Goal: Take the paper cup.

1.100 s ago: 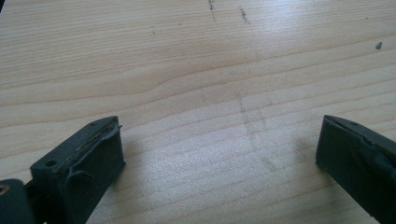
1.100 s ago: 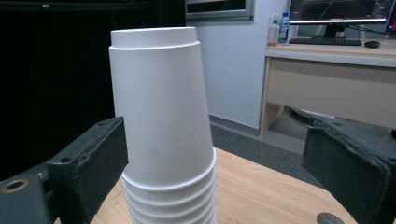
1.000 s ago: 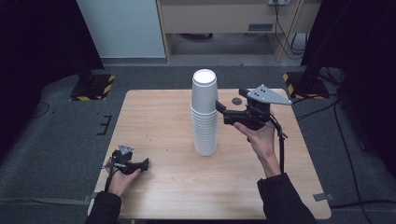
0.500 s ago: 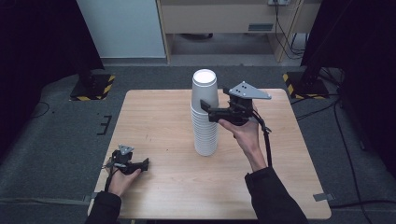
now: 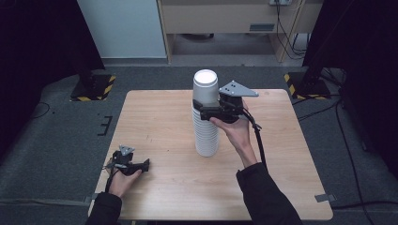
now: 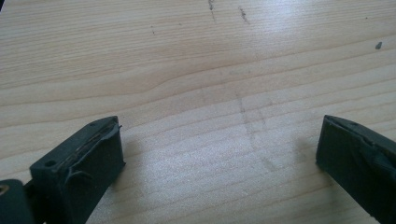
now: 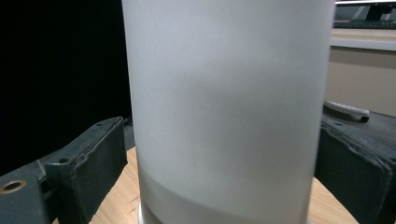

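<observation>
Right tongs around the top cup of a tall stack

The right gripper, held level well above the table, has its jaws apart on either side of the top cup, a narrow gap showing on its left. That cup sits nested on the cup stack. The left gripper rests near the table's front left edge, jaws wide apart over bare wood.
</observation>
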The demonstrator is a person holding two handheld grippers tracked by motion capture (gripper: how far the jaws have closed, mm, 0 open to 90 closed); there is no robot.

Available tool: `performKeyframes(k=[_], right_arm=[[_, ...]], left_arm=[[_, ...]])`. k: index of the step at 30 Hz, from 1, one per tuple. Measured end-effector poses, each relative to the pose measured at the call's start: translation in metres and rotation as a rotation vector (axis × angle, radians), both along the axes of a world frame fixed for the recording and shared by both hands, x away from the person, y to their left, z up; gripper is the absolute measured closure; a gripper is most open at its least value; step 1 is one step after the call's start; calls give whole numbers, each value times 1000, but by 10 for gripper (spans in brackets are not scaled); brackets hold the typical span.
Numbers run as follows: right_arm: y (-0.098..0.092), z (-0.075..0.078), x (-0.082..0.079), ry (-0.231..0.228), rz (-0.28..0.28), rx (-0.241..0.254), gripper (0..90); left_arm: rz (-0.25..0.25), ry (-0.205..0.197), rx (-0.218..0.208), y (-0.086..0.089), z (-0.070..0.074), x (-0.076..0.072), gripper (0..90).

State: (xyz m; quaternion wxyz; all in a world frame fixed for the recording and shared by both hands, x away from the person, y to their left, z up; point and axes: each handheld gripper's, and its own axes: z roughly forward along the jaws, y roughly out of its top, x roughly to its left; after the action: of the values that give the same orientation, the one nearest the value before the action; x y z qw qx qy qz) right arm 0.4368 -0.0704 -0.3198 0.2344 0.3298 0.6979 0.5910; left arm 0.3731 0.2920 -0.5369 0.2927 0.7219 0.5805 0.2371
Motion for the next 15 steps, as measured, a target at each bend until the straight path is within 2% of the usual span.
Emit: performKeyframes(k=[4,6,15], right_arm=[[1,-1,2,-6,-15,18,133],[0,0,3,3,-12,28,137],[0,2,3,-7,-6,1,151]], left_arm=[[0,0,0,0,0,0,0],[-1,0,0,0,0,0,0],[-1,0,0,0,0,0,0]])
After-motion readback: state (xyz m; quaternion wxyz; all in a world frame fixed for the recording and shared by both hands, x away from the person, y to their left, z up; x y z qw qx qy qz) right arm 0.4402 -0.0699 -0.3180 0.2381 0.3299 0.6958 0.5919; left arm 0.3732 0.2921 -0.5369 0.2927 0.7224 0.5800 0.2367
